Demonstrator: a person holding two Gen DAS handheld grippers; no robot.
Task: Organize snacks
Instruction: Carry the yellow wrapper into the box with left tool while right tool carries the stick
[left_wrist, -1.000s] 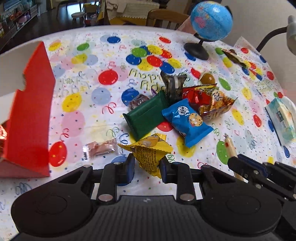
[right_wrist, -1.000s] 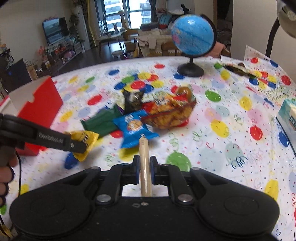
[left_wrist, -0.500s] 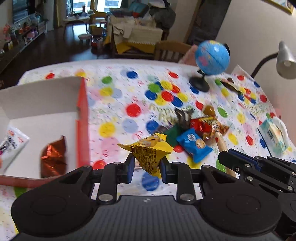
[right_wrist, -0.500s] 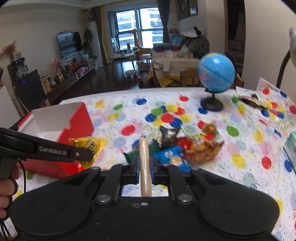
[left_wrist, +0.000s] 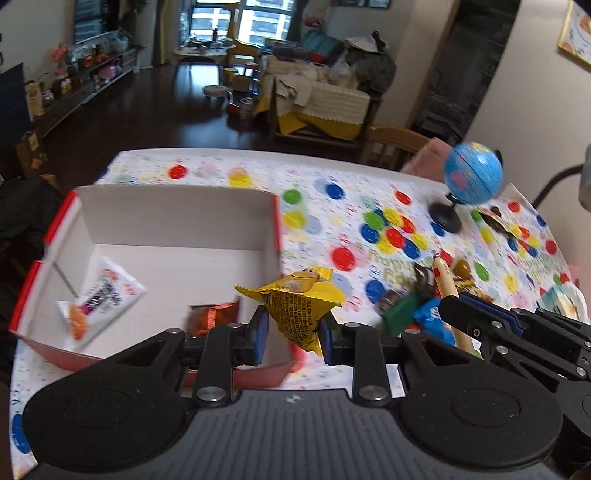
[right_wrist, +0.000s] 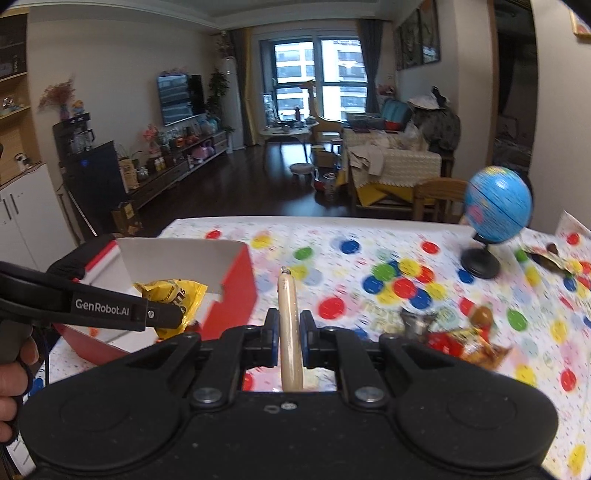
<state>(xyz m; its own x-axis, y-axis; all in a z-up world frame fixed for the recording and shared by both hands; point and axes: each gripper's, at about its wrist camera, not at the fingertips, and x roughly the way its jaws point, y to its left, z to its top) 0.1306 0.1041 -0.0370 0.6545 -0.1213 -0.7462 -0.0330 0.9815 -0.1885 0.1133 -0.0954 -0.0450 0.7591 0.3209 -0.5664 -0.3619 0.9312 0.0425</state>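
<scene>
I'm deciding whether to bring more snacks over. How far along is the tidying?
Partway. Done: a white packet and a copper-foil snack lie in the red cardboard box. In hand: the left claw grips a yellow candy packet; the right claw grips a beige sausage stick. Left: a green bar, blue cookie pack and others on the tablecloth.

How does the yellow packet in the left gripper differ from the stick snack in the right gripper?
The yellow packet is wide, flat and crinkled; the stick snack is thin, smooth and beige. The left gripper holds the packet near its lower corner, so most of it fans out above the jaws, while the right gripper clamps the stick partway along its length, with it pointing straight ahead. Both are held above the table, near the red box.
</scene>
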